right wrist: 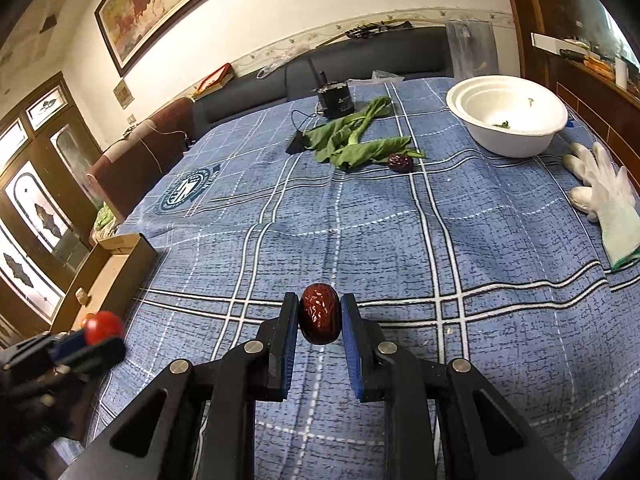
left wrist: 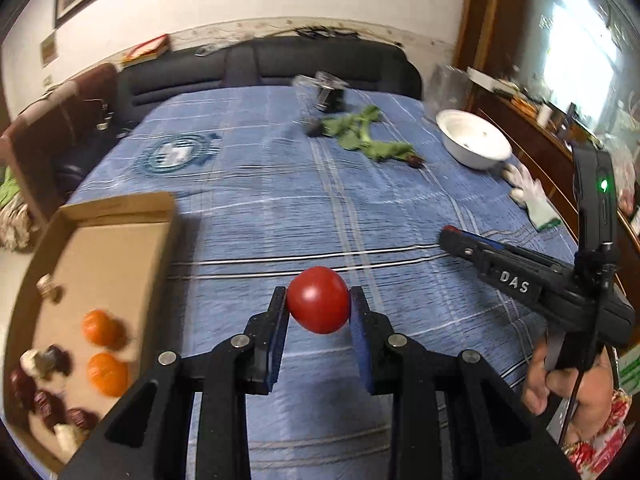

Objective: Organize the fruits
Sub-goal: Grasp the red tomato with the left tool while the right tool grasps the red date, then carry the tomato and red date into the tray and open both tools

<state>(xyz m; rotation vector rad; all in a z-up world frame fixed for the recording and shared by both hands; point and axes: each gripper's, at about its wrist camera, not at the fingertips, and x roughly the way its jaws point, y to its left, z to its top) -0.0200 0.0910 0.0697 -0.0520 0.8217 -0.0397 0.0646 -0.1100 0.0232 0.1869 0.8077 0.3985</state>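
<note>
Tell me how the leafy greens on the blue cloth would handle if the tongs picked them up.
The leafy greens would probably go floppy: the leaves lie flat and limp on the blue cloth. They look thin, so likely light. Gripping one stem may lift only part of the loose bunch, and the dark date touching it could roll.

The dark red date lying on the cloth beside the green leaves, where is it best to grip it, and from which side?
Grip the loose date across its short middle, coming from above. It lies flat on the blue cloth, and the leaves touch its far-left side, so only the top and near side look free.
</note>
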